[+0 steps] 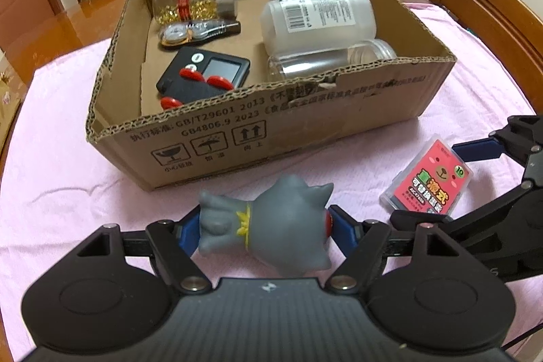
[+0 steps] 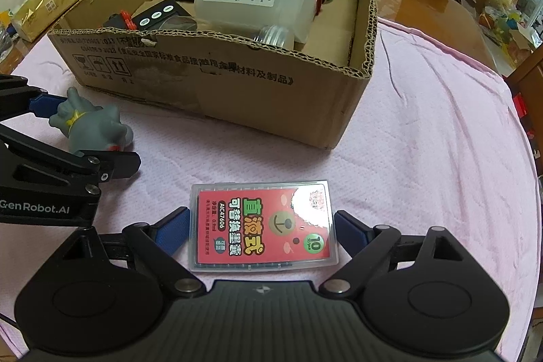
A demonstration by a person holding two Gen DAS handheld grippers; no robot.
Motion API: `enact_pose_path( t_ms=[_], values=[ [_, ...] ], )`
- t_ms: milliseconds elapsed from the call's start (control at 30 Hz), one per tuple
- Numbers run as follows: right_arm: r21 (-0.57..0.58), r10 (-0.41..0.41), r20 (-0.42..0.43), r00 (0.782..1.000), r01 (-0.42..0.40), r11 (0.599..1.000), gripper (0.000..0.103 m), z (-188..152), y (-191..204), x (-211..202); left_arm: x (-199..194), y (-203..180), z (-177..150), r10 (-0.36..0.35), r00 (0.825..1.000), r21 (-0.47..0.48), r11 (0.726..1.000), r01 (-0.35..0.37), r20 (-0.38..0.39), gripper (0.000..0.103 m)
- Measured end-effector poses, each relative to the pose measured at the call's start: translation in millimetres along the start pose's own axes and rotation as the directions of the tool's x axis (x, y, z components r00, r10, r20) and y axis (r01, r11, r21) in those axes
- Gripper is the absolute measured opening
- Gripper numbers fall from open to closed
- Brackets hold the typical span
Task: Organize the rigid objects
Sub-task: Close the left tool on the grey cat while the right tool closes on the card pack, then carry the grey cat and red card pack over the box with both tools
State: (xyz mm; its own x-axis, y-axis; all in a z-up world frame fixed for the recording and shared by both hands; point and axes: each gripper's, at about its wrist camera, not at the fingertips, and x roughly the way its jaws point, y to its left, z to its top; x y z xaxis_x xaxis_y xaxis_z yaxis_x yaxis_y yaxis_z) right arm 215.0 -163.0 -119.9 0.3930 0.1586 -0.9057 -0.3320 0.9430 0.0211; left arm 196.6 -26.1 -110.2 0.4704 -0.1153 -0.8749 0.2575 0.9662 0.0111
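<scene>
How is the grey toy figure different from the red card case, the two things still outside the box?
The grey toy figure is rounded, opaque and lumpy, lying on its side; the red card case is a flat, clear rectangle with a red printed label, lying face up. The left gripper has its pads against the figure; the right gripper only straddles the case. Both lie on the pink cloth, near the cardboard box.

Grey toy [image 1: 271, 223], red-labelled case [image 2: 263, 224], pink cloth [image 2: 424, 141], brown box [image 1: 271, 131]

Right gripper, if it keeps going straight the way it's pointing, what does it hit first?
Probably the red refill case lying flat between the right gripper pads, then the pink cloth beneath; depth is uncertain.
</scene>
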Motion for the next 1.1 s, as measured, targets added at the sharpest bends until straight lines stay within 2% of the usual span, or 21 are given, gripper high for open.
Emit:
enact_pose_path(
  t_ms=[200,300,500,867,967,1100],
  values=[
    [-0.022,0.004,-0.003,1.0,-0.004,1.0,0.093,-0.1,0.7,-1.2,1.8,3.1,-2.1,-0.007,1.0,-0.02,1.0,0.006,-0.03,0.077],
    [-0.019,0.008,-0.004,1.0,-0.008,1.0,0.092,0.0,0.3,-1.1,3.8,2.9,-1.6,-0.016,0.999,-0.03,0.999,0.015,-0.041,0.072],
    [-0.034,0.011,-0.002,1.0,-0.011,0.999,0.092,-1.8,0.5,-5.3,-0.7,3.1,-4.9,-0.026,0.998,-0.012,1.0,0.025,-0.05,0.071],
    [-0.062,0.054,0.007,0.999,-0.053,0.997,0.092,2.5,-11.8,-36.6,-41.2,11.0,3.5,-0.062,0.995,0.068,0.995,0.067,-0.076,0.071],
    [-0.08,0.072,0.008,0.997,-0.071,0.994,0.092,6.2,-15.2,-50.2,-58.4,14.1,13.2,-0.077,0.995,0.09,0.993,0.083,-0.068,0.071],
    [-0.108,0.109,0.012,0.994,-0.107,0.988,0.092,13.7,-16.2,-69.4,-78.5,18.5,34.2,-0.079,0.997,0.113,0.99,0.079,-0.004,0.071]
  ],
)
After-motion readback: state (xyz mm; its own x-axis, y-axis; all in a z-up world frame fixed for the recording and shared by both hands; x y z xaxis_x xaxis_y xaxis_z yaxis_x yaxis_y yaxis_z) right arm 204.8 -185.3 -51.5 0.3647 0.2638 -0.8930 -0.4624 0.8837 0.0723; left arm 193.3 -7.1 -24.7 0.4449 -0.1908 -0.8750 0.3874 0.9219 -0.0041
